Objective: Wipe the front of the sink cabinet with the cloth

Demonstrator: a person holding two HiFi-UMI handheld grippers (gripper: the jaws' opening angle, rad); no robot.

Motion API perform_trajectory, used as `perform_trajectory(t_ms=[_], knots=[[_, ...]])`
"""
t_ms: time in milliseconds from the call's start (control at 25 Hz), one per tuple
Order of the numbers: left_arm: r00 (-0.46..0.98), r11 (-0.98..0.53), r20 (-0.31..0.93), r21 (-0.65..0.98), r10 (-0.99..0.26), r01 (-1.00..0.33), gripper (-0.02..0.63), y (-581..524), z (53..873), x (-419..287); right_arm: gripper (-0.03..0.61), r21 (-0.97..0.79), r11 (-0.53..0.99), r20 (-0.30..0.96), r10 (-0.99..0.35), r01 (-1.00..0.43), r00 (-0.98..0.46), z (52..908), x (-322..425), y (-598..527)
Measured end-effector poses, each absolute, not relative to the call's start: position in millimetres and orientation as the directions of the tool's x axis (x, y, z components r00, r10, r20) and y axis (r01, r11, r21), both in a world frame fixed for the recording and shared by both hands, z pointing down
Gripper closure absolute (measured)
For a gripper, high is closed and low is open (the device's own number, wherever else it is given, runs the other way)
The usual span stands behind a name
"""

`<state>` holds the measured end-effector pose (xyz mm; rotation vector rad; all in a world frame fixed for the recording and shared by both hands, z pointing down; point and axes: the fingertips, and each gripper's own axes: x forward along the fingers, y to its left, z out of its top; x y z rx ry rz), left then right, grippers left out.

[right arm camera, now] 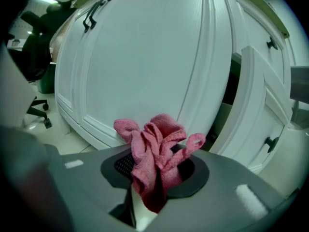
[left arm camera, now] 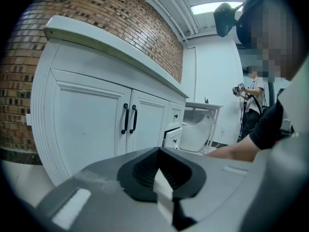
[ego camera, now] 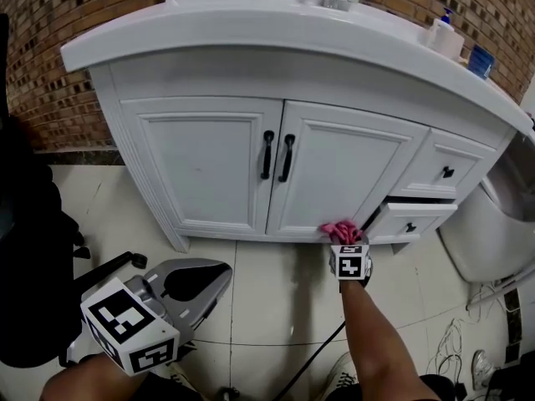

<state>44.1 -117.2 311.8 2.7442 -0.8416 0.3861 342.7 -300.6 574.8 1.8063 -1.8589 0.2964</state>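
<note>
The white sink cabinet (ego camera: 209,165) is standing with its lower drawer (ego camera: 411,222) hanging ajar. The right claw (ego camera: 345,241) is pinching the pink cloth (ego camera: 341,230) at the bottom corner of the right door (ego camera: 338,170), just beside that drawer, so a rightward sweep is likely risking a snag there. The left claw (left arm camera: 159,154) is idling, pressed together on nothing.

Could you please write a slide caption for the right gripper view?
Right gripper holding a pink cloth near a white cabinet door, beside an open drawer.

no readable text, labels or numbers
</note>
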Motion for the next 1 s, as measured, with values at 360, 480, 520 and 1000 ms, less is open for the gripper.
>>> perform_trajectory(t_ms=[360, 480, 520, 1000], knots=[[0.777, -0.782, 0.316, 0.144, -0.545, -0.607, 0.609, -116, 308, 33, 0.436, 0.114, 0.126, 0.584, -0.811, -0.985, -0.037, 577, 338, -285], [0.779, -0.779, 0.309, 0.158, -0.545, -0.607, 0.609, -118, 309, 33, 0.436, 0.124, 0.131, 0.583, -0.812, -0.984, -0.035, 569, 334, -276], [0.782, -0.779, 0.308, 0.166, -0.541, -0.605, 0.609, -118, 310, 33, 0.436, 0.123, 0.133, 0.567, -0.822, -0.983, -0.04, 564, 330, -274], [0.795, -0.789, 0.297, 0.175, -0.528, -0.589, 0.609, -117, 310, 38, 0.436, 0.21, 0.115, -0.032, -0.992, -0.971, -0.124, 349, 266, -259]])
